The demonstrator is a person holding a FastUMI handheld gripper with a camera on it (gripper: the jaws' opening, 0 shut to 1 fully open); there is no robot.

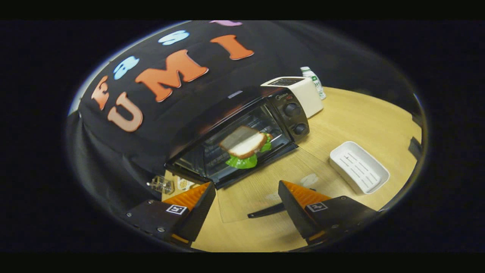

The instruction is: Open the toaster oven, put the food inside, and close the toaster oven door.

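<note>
Sandwich (245, 147) lies inside the toaster oven (242, 129) with its glass door (261, 185) down, beyond the open, empty gripper (247, 201).

The sandwich (246, 146) sits in the open oven (242, 129). The toaster (299, 94) is right of the oven, the bottle (313, 80) behind the toaster, the tray (358, 167) in front.

Wooden table (352, 113): toaster oven (242, 132) at centre; cream toaster (299, 94) and bottle (313, 81) at 1 o'clock; white tray (358, 167) at 4 o'clock.
</note>
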